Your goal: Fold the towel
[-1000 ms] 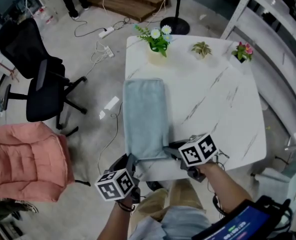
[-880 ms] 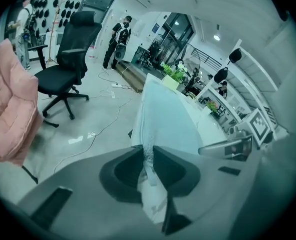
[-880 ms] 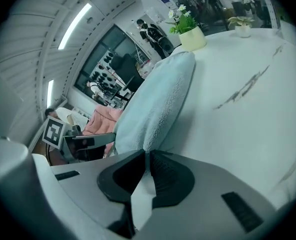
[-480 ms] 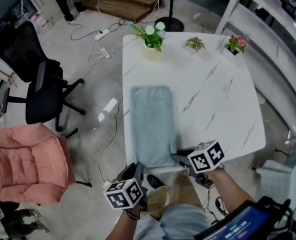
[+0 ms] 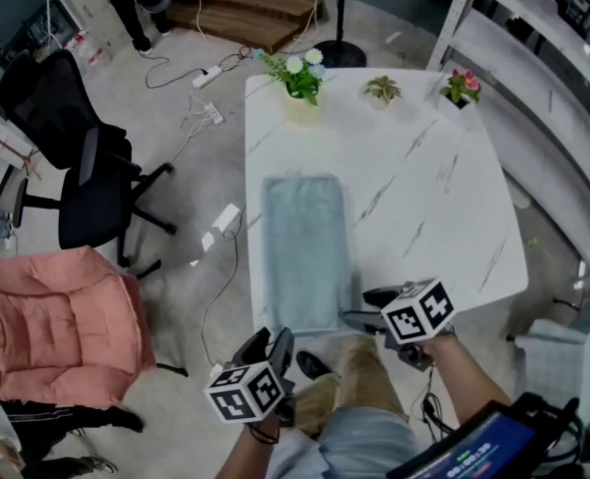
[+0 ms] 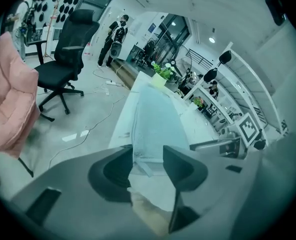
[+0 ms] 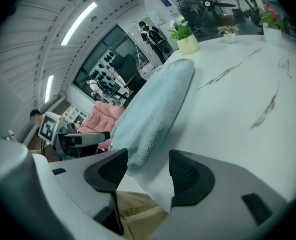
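Hanging nearest, just off the near edge of the table: two hand-held grippers.

- Left gripper: marker cube towards the person, pointed slantwise down. Its jaws have just been opening and stand wide apart. In the left gripper view the towel's near end shows in the gap beyond the tips; the pads do not press on it.
- Right gripper: marker cube uppermost, at the table's near edge, beside the towel's near right corner. Its jaws have also just been opening and stand wide. In the right gripper view that corner shows between them with no pad pressing on it.
- Tan trousers and one dark shoe: the person's, below the grippers.
- Towel: pale blue-grey, folded to a long narrow strip. It lies flat along the left side of the white marbled table, from the near edge towards the far one, and held by neither gripper.
- Three potted plants in a row at the table's far edge: white flowers at left, beyond the towel's far end and apart from it; small green plant in the middle; pink flowers at right.
- Pink cushioned seat: on the floor, left of the table.
- Black office chair: beyond the pink seat.
- Power strip with trailing cables: on the floor past the table's far left corner.
- Wooden boards: farthest, at the top of the head view.
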The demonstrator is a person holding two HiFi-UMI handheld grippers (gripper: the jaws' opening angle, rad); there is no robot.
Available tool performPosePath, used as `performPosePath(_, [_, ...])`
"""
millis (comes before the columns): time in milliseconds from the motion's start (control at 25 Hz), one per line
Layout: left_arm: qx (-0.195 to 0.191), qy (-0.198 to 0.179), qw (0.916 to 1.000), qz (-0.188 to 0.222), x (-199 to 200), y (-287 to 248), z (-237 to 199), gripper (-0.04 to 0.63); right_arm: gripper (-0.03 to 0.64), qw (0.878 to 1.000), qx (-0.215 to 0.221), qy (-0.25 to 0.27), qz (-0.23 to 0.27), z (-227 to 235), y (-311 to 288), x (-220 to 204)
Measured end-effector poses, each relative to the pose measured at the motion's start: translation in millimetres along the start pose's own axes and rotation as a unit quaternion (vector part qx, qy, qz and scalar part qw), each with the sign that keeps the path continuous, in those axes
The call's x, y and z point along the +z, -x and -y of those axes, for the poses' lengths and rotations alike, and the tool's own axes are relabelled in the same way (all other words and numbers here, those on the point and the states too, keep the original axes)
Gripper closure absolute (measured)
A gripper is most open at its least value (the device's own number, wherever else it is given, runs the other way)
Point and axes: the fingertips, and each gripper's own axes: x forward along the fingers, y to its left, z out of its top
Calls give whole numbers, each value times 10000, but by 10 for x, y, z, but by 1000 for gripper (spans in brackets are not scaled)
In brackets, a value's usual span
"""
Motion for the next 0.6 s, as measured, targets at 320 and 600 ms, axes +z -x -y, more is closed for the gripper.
performPosePath(320, [181, 128, 9993, 308, 120, 455, 132, 385, 328, 9975, -134, 364, 591, 189, 559, 692])
performPosePath(600, [-460, -38, 9966, 680, 790, 50, 771, 477, 336, 9844, -306, 1532, 806, 414, 653, 1904])
